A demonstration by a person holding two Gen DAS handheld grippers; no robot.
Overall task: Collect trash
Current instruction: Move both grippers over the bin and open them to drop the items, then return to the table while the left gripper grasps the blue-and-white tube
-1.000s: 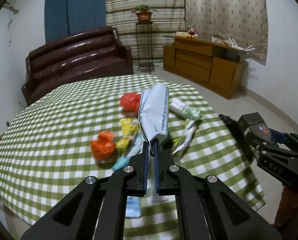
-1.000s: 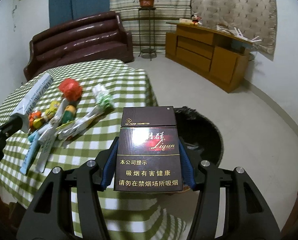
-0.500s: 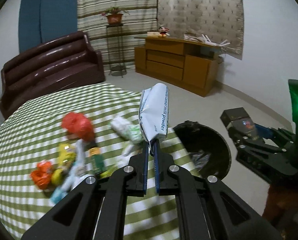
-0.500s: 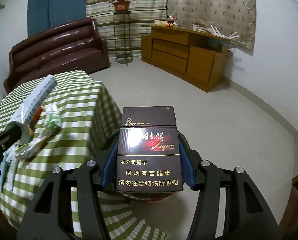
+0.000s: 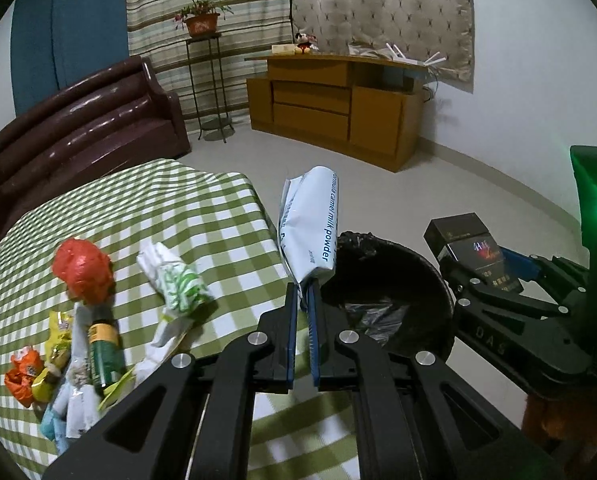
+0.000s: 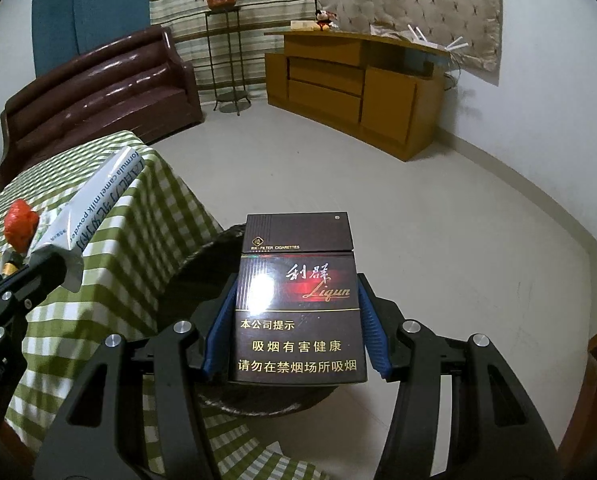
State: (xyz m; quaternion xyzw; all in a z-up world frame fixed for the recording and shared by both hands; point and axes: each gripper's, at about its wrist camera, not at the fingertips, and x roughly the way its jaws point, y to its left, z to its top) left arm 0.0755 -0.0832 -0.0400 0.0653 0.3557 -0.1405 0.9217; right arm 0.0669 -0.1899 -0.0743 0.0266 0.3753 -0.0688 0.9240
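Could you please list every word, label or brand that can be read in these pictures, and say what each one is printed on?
"formula camel milk powder": white sachet in the left tongs.
"FILTER CIGARETTES": lid of the cigarette pack in the right tongs.
"利群 Liqun": pack front.
"本公司提示": pack front.
"吸烟有害健康": pack front.
"请勿在禁烟场所吸烟": pack front.
"DAS": right tongs' body, seen from the left wrist.
Wrappers on the checked tablecloth: print too blurred to read.

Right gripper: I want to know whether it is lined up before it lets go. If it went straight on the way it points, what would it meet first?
Probably the black-lined trash bin, showing just behind the cigarette pack held by the right gripper; depth is unclear.
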